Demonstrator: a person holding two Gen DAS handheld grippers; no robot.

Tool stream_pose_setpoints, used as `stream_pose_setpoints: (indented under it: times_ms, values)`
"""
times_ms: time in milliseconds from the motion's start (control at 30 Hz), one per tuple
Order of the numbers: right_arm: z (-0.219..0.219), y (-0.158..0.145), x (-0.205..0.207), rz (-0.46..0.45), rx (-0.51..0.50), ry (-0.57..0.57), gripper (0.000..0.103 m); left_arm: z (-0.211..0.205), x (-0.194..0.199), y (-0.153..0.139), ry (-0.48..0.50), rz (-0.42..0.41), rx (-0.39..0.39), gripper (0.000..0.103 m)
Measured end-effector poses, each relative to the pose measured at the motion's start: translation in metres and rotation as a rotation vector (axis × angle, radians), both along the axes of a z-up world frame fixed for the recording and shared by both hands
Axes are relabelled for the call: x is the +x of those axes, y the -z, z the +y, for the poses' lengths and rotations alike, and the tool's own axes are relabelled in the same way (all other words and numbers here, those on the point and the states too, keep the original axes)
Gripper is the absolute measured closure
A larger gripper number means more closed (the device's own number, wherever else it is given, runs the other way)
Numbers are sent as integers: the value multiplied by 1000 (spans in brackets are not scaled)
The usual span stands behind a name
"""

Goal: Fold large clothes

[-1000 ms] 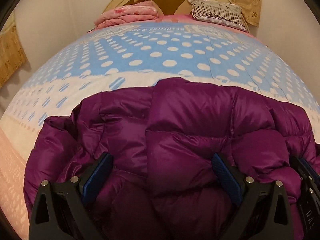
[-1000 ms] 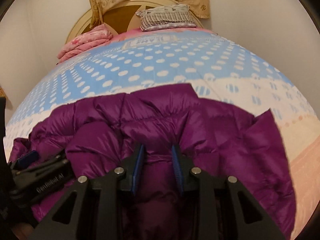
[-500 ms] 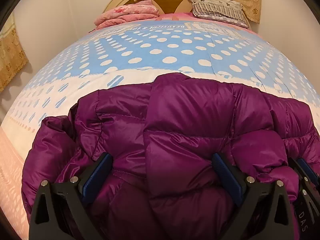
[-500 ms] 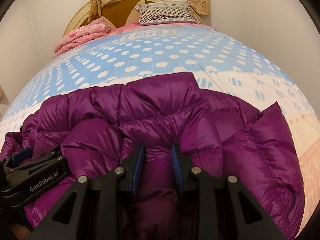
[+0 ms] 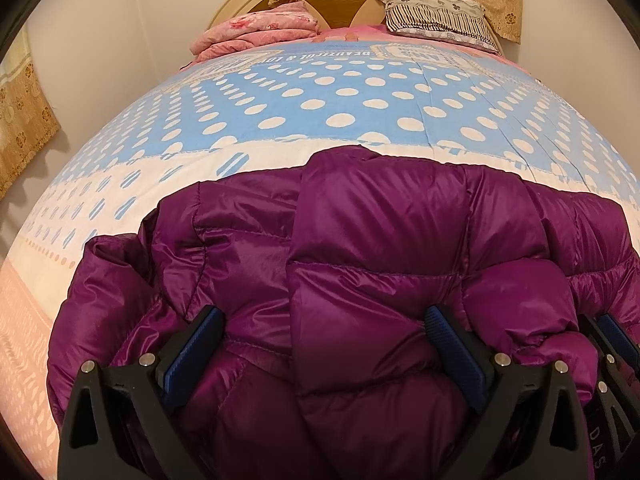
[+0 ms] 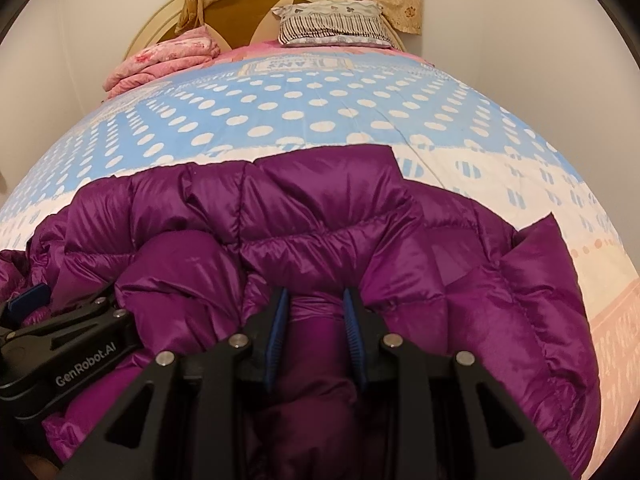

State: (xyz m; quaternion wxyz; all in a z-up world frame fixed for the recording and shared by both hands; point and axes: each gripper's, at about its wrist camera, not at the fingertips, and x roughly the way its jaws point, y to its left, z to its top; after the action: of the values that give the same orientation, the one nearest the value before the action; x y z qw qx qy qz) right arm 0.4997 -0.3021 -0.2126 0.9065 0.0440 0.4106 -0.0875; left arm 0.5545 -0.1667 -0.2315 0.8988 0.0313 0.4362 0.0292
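A puffy purple down jacket lies bunched at the near end of the bed, also in the right wrist view. My left gripper is wide, its blue pads pressed against a thick bulge of the jacket; I cannot tell whether it grips. My right gripper is shut on a fold of the jacket. The right gripper shows at the right edge of the left wrist view; the left gripper shows at the left of the right wrist view.
The bed has a blue quilt with white dots. A folded pink blanket and a striped pillow lie at the headboard. Walls stand on both sides.
Both grippers have lifted and tilted a little with the jacket, so more of the quilt and headboard shows. The grips look unchanged.
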Motion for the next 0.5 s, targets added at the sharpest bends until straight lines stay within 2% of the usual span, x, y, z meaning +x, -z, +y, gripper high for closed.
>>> stream_pose_setpoints:
  times_ms: [267,333,367,433,467,500]
  values:
    - [4,0,2,15,-30,-4,71,1,0,-3,-1,4,7,1]
    - [3,-1,3,21,-25,-11,70,6,-3,-10,-14,4,-20,1]
    - [0,-3,3,36,-4,-26,70,12,-10,-16,-30,2,-50,1]
    - [-5,-14,-3,54,43,-49,67,20,-30,-32,-1,-25,-137,1]
    - [-9,-25,-13,33,75,-53,62,21,-43,-40,29,-45,-158,1]
    - [-9,-34,-23,11,78,-59,53,20,-49,-42,46,-51,-156,1]
